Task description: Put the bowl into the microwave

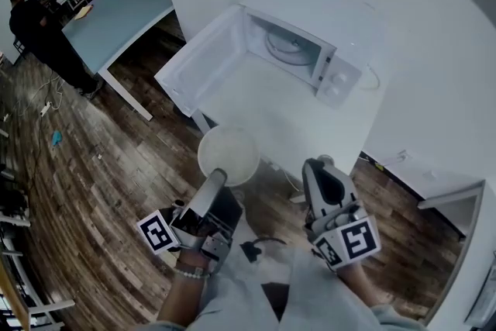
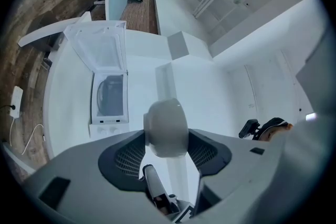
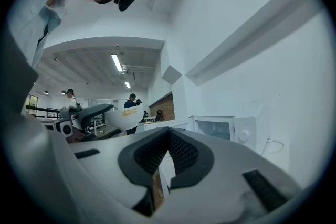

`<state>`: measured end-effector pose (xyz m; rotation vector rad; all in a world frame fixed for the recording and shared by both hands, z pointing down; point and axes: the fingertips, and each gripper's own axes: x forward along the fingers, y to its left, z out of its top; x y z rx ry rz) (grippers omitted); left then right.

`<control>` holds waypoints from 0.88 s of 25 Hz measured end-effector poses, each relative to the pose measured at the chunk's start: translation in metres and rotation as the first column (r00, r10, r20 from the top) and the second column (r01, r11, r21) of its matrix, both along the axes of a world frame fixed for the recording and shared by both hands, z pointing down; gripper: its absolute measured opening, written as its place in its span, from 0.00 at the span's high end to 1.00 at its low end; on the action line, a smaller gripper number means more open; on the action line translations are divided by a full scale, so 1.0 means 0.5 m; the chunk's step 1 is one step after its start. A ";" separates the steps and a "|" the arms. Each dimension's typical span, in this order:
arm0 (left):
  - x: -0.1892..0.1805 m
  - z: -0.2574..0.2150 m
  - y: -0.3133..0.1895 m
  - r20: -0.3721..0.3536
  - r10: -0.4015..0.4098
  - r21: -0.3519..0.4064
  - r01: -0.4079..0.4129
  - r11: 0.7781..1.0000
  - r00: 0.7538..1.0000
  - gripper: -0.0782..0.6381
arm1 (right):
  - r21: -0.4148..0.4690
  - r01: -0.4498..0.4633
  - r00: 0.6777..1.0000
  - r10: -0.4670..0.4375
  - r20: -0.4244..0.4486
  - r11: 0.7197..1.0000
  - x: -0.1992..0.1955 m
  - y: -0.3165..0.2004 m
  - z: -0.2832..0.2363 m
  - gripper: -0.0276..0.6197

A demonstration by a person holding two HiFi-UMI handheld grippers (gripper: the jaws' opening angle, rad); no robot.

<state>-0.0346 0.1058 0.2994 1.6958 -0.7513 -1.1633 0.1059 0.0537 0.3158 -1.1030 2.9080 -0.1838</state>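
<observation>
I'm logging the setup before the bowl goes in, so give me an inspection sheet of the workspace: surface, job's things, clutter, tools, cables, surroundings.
Surface: white table, bare apart from the microwave.
Job's things: microwave on the table, door open, turntable inside; white bowl held in the air by the table's near edge.
Clutter: nothing seen.
Tools: left tool shut on the bowl's rim; right tool shut, empty.
Cables: lead on the table beside the microwave; white cable on the floor.
Surroundings: wood floor, blue-grey table, a person standing beside it.
</observation>
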 end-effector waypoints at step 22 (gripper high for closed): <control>-0.162 0.016 -0.349 0.039 0.327 -0.055 -0.325 0.944 0.944 0.55 | 0.019 -0.282 0.957 0.282 -0.072 0.959 -0.168 -0.272 -0.023 0.95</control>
